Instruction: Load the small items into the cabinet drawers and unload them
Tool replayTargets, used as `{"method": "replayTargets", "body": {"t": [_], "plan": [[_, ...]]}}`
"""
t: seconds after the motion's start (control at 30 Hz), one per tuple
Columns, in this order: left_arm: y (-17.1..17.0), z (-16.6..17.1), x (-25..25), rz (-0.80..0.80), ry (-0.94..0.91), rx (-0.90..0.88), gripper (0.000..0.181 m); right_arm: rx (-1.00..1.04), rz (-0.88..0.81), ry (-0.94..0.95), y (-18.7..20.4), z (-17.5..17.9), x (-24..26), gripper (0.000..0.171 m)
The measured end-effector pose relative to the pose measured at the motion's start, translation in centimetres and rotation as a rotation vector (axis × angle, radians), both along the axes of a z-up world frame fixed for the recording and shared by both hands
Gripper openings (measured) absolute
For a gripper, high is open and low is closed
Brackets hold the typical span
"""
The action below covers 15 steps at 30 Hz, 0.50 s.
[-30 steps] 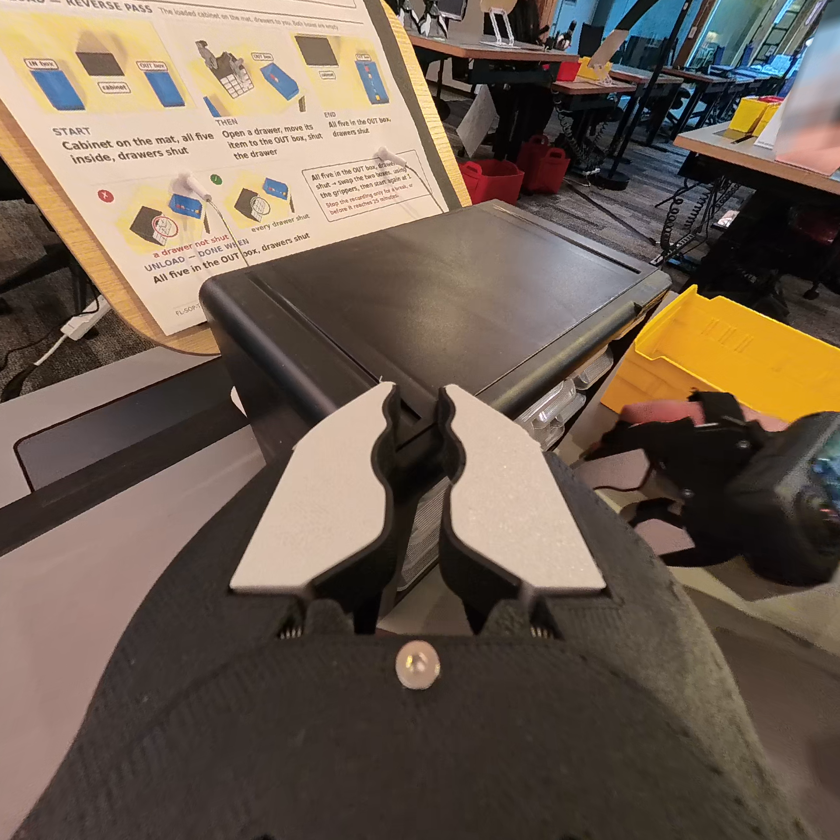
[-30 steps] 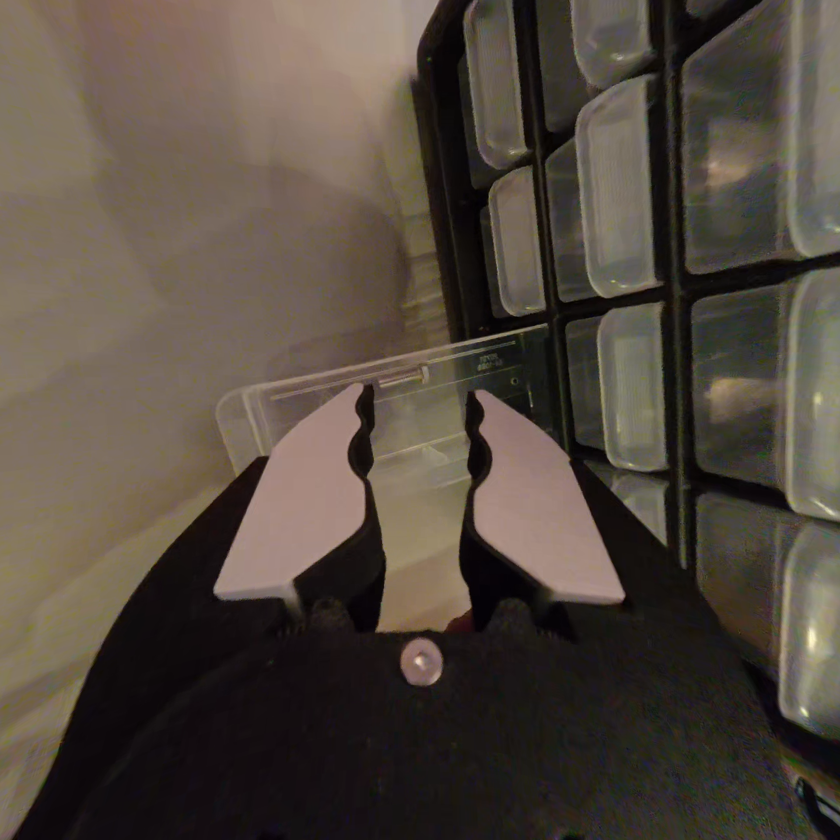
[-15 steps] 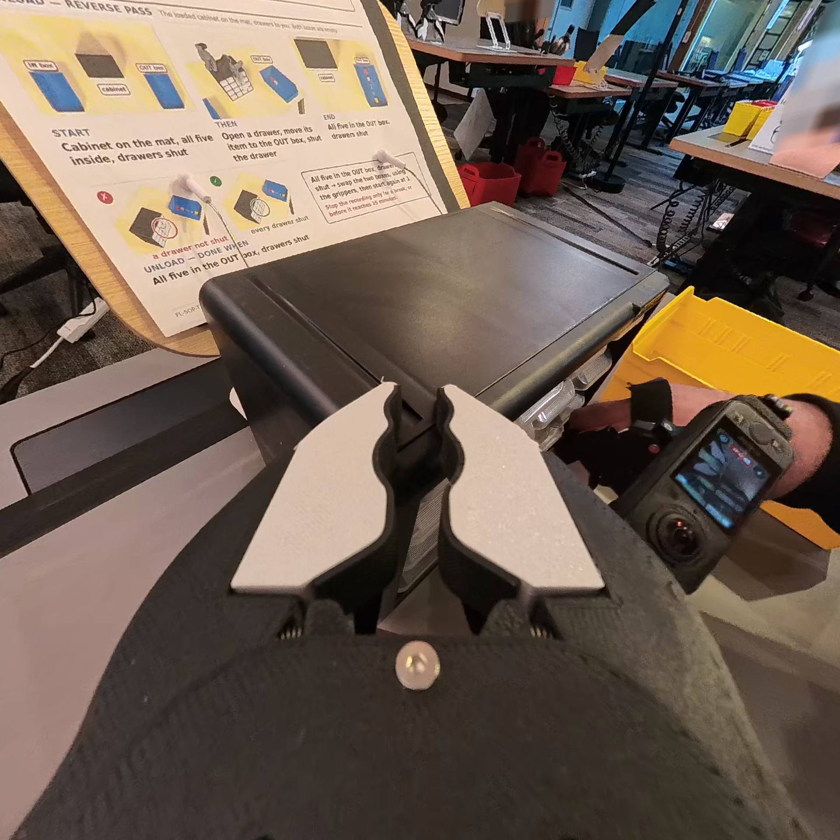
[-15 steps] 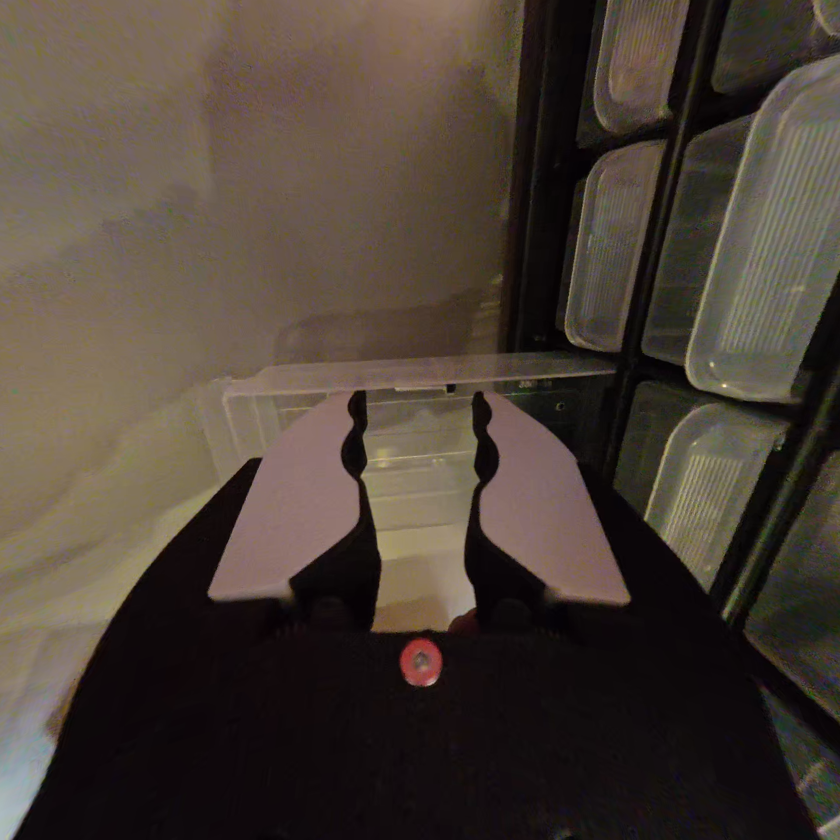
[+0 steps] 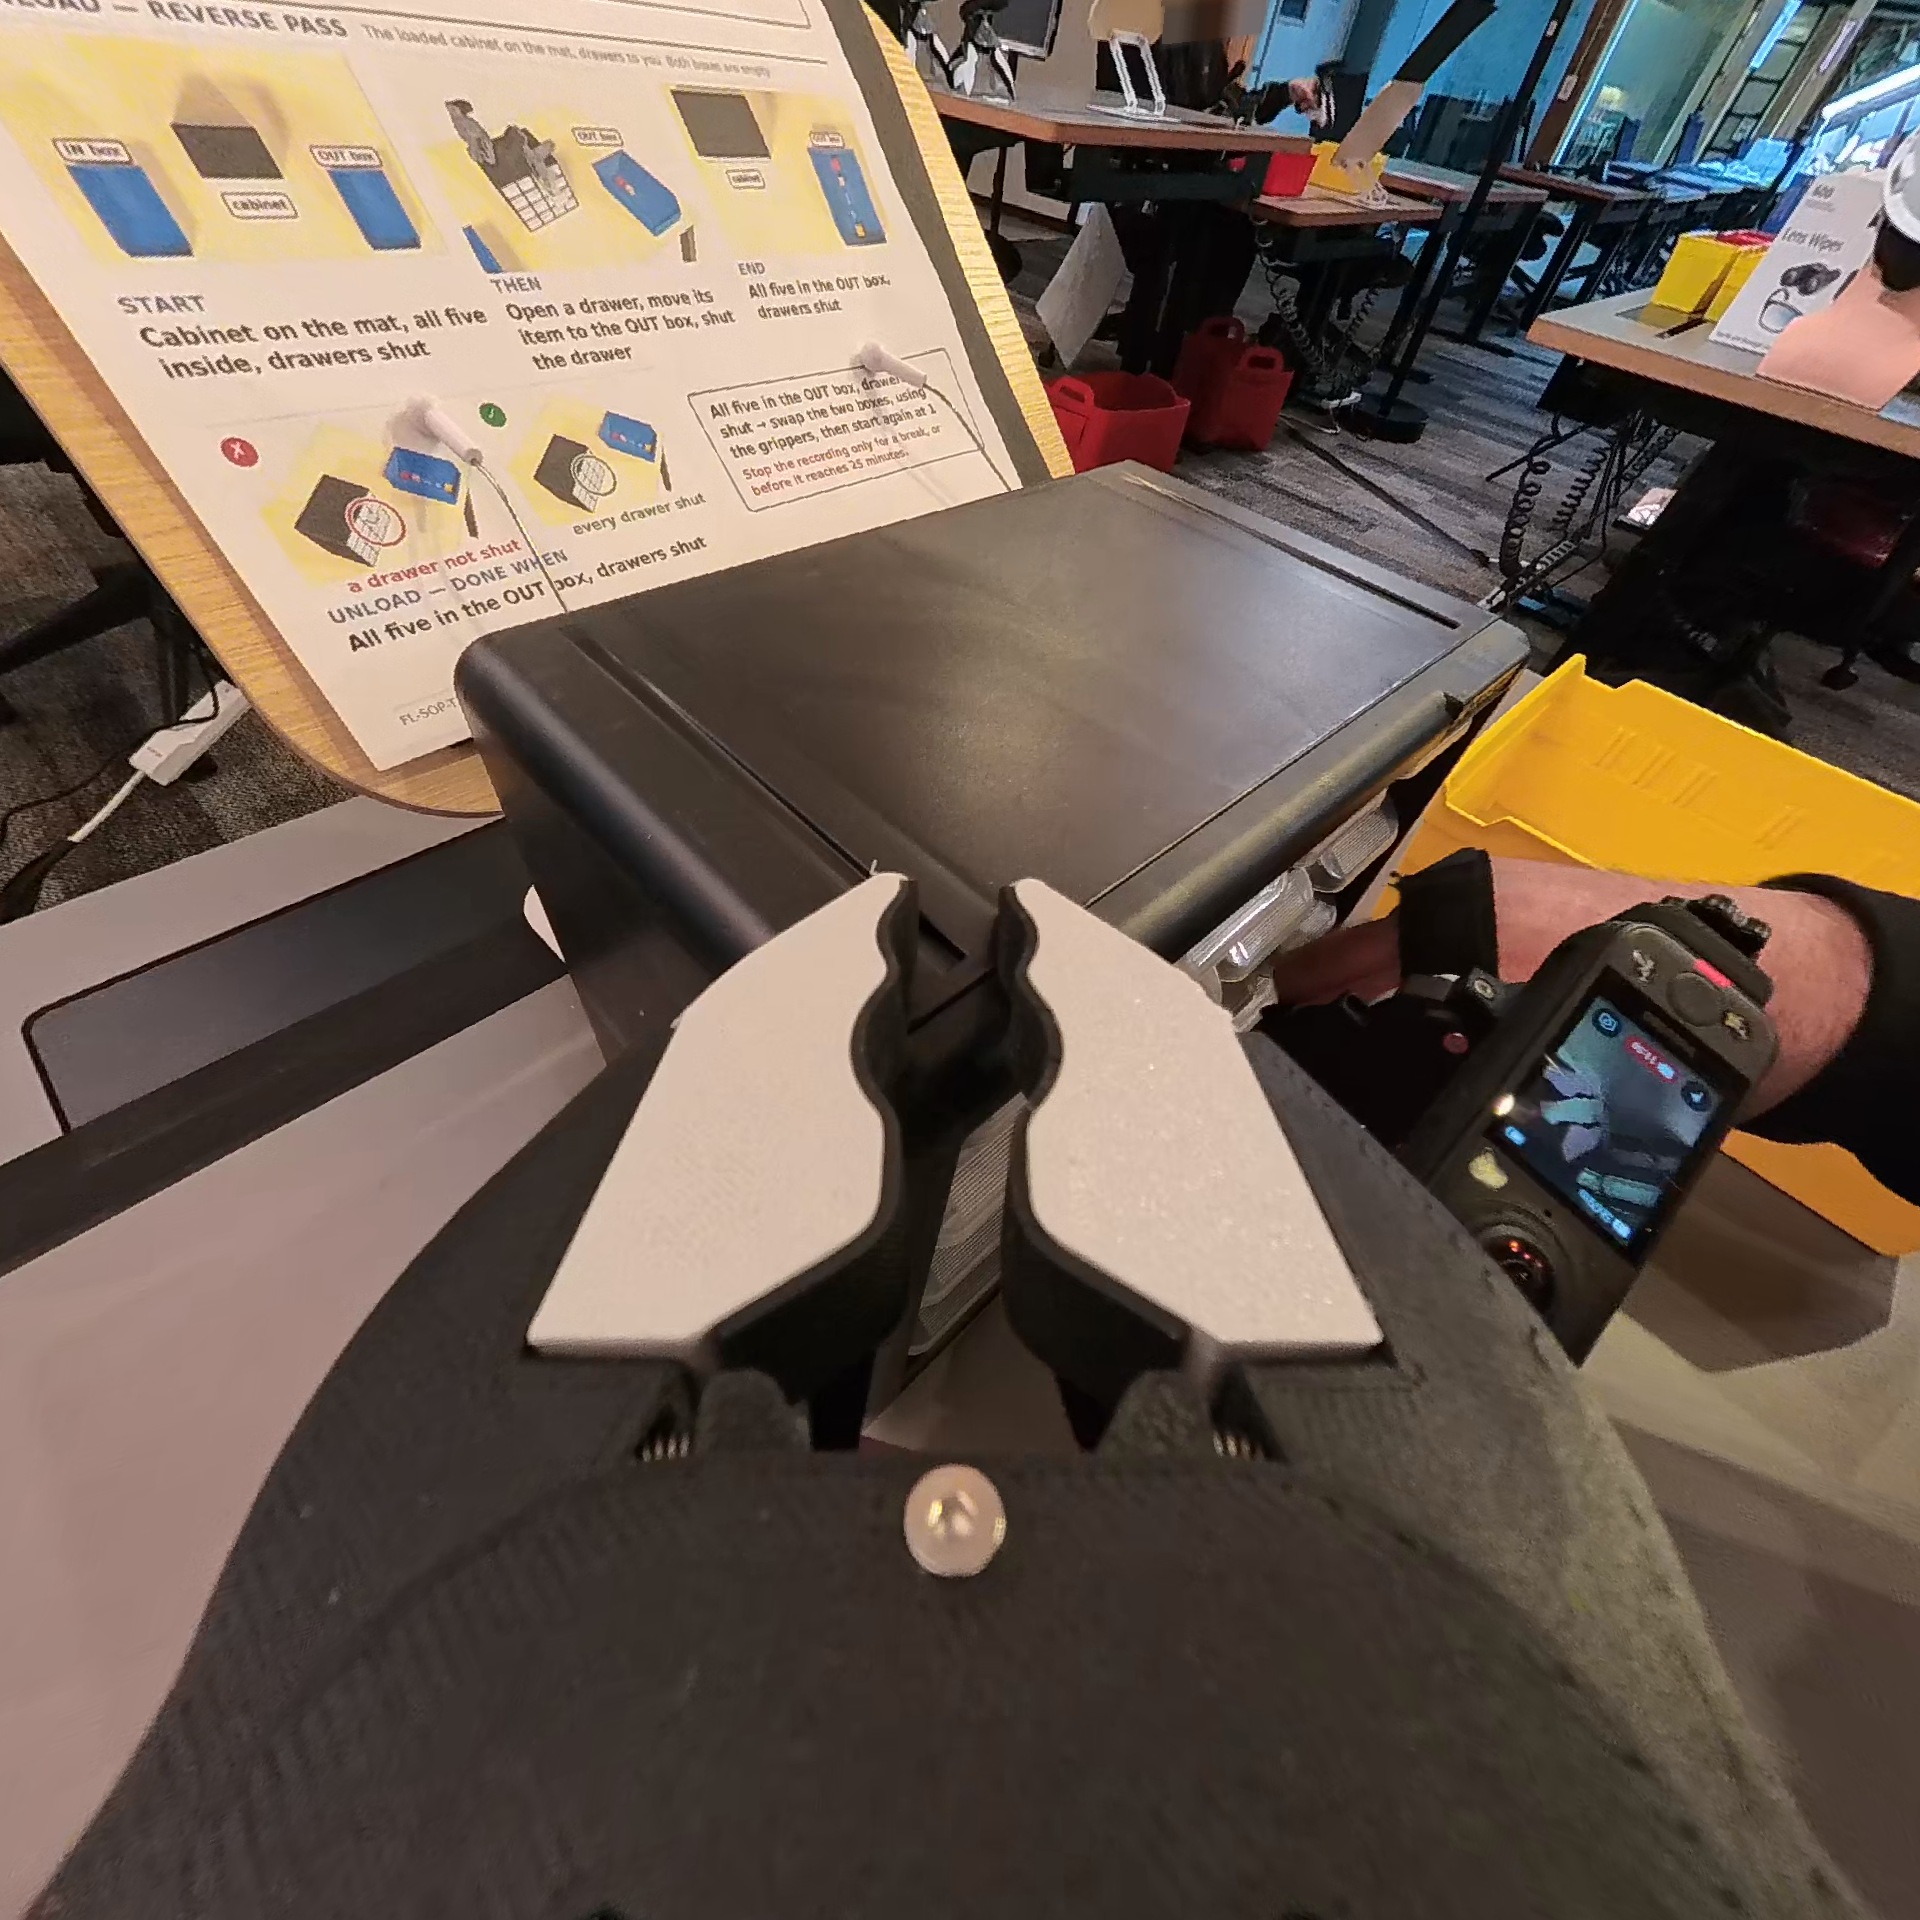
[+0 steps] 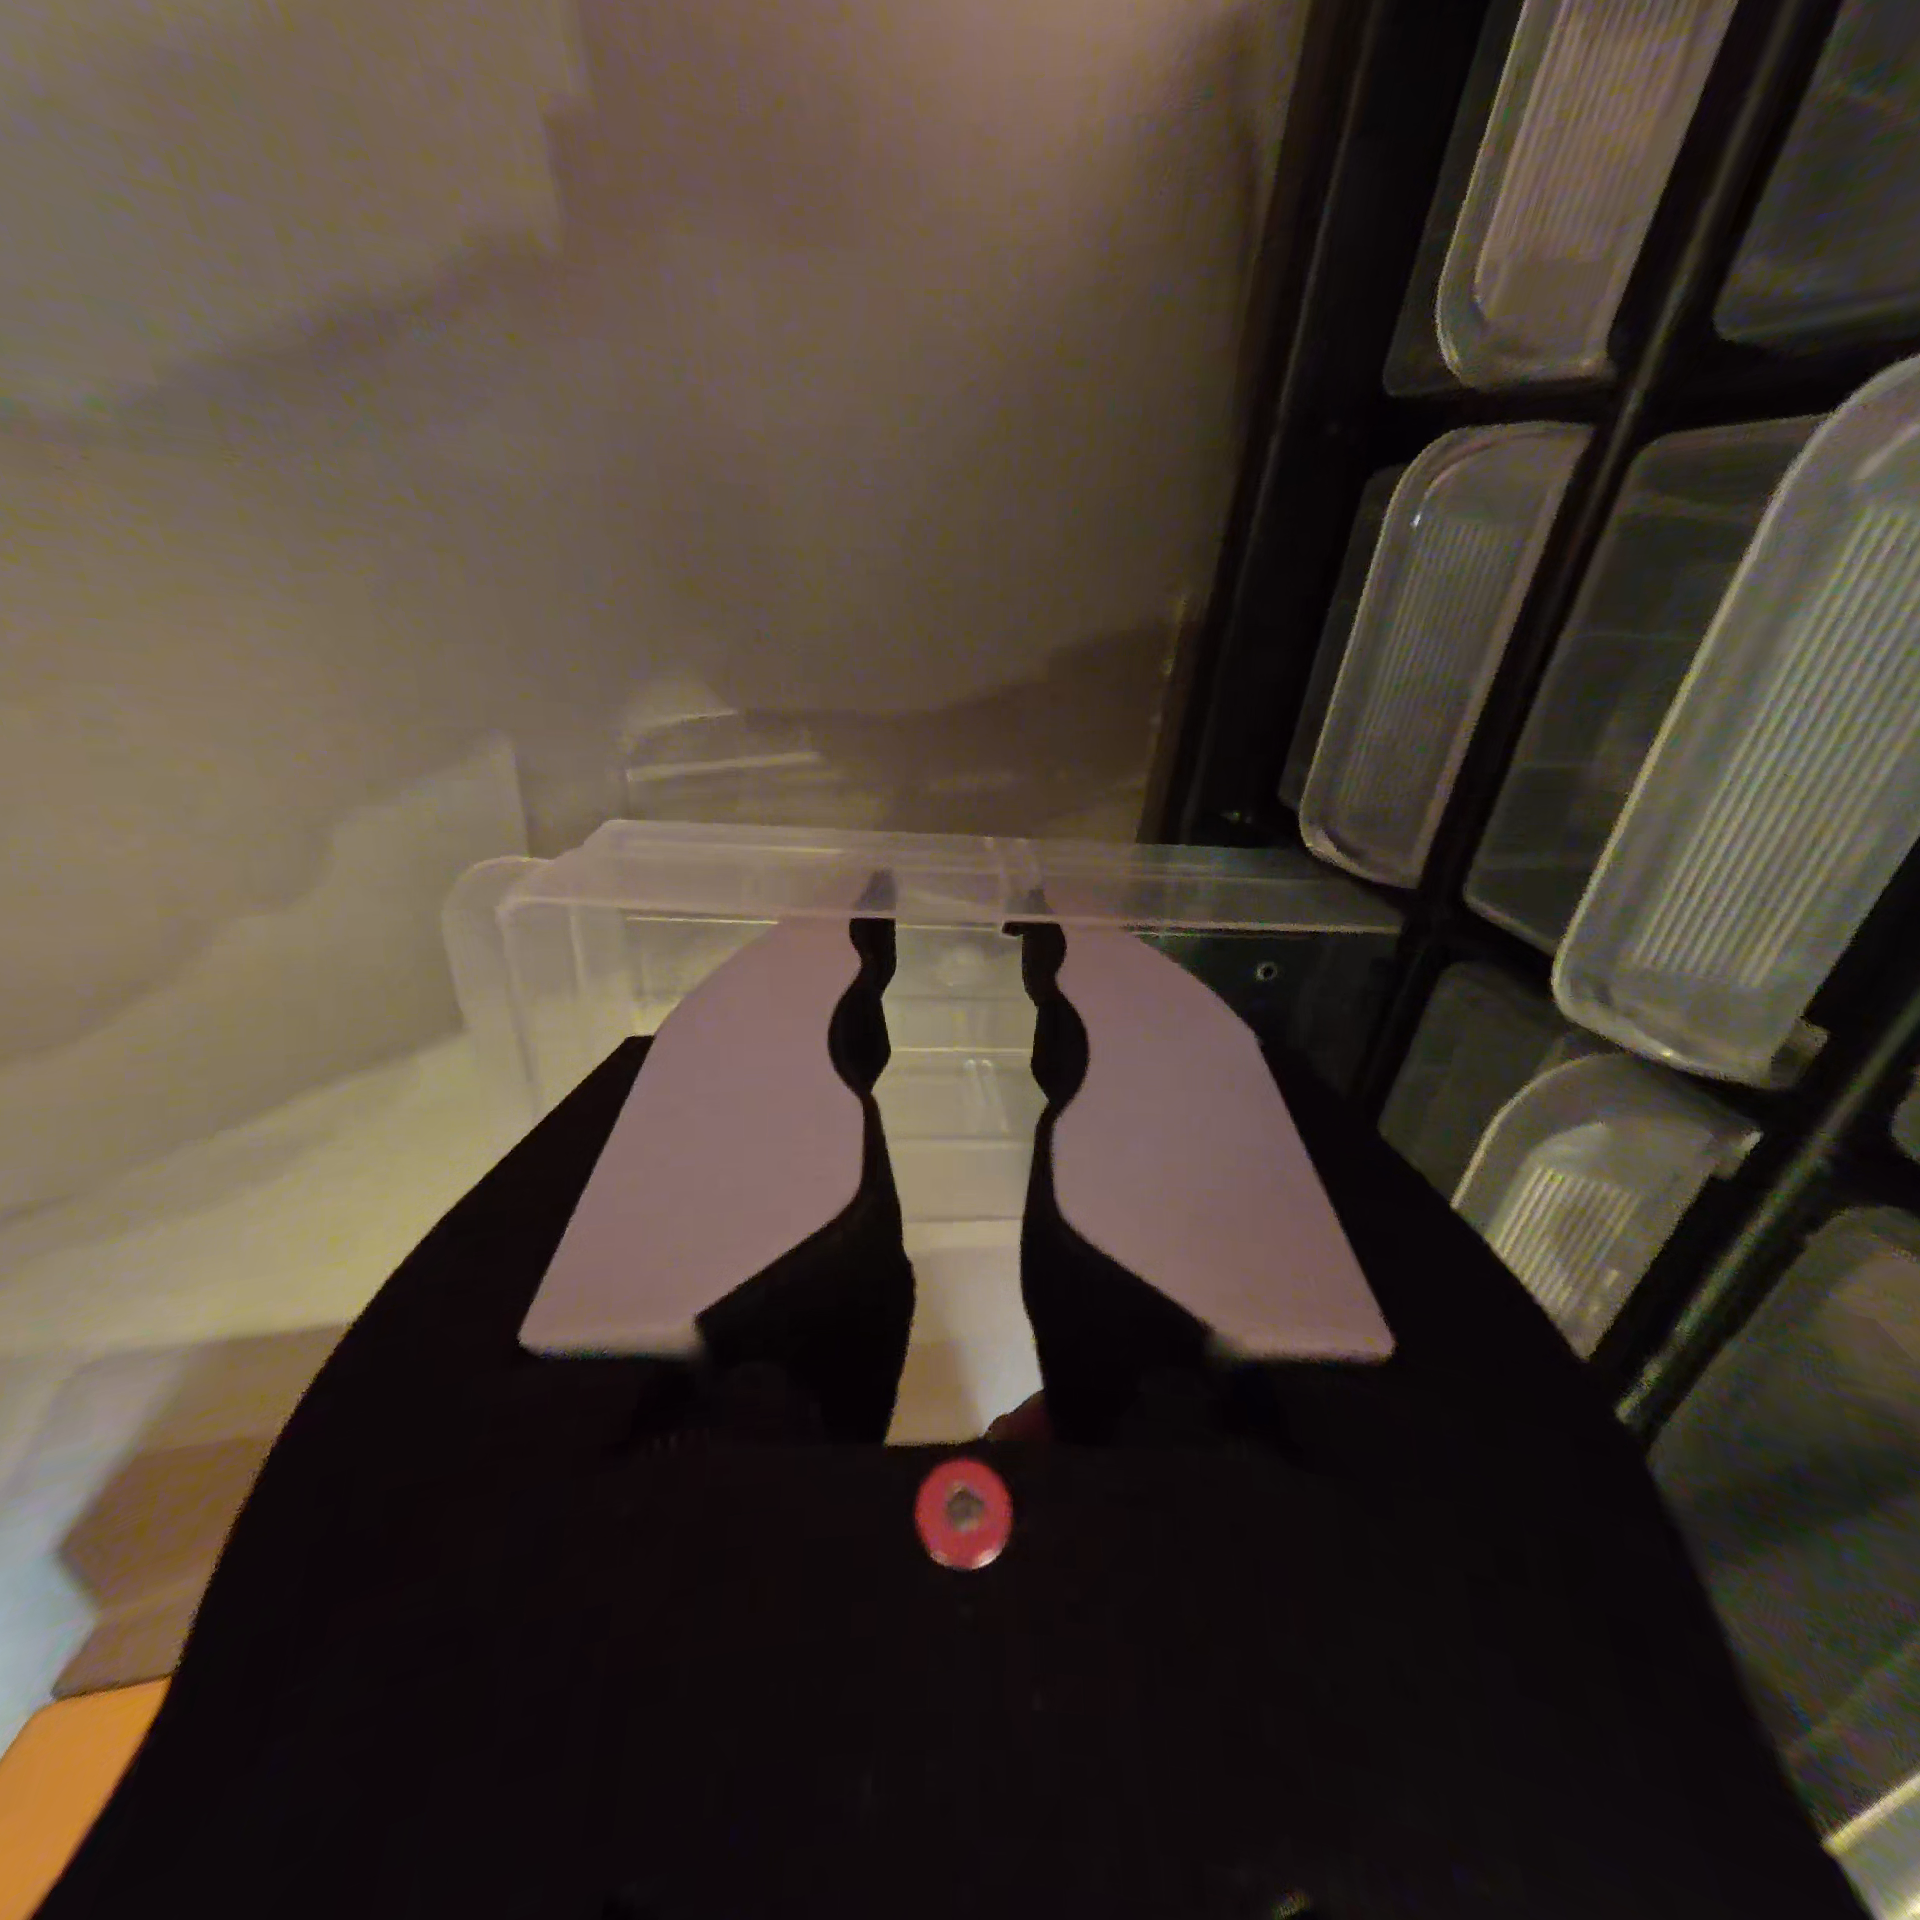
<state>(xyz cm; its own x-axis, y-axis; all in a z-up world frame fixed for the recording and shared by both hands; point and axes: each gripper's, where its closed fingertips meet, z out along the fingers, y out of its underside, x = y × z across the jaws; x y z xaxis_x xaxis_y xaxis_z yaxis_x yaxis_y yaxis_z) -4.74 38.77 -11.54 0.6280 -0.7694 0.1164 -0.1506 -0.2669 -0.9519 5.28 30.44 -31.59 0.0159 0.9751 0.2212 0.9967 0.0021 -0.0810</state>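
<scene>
Fingers of the left gripper pinch the front corner edge of the black cabinet at frame centre. Right gripper fingers, narrowly parted, reach into a clear pulled-out drawer; its contents are hidden, and the dim surroundings blur.

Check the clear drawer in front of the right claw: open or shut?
Open. The clear drawer juts well out of the black cabinet, past its closed neighbours; contents cannot be told.

Each gripper has grey plates, black wavy pads, one screw; the sleeve looks black.
</scene>
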Motion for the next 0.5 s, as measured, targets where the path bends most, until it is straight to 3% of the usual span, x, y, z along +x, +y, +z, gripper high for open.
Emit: {"method": "replayTargets", "body": {"t": [0.2,0.5], "plan": [[0.0,0.0,0.0,0.001,0.000,0.001,0.015,0.027,-0.027,0.065,-0.4,1.5,0.1,0.023],[0.0,0.0,0.0,0.004,-0.002,0.003,0.015,0.102,-0.042,0.161,-2.6,7.2,1.3,0.023]]}}
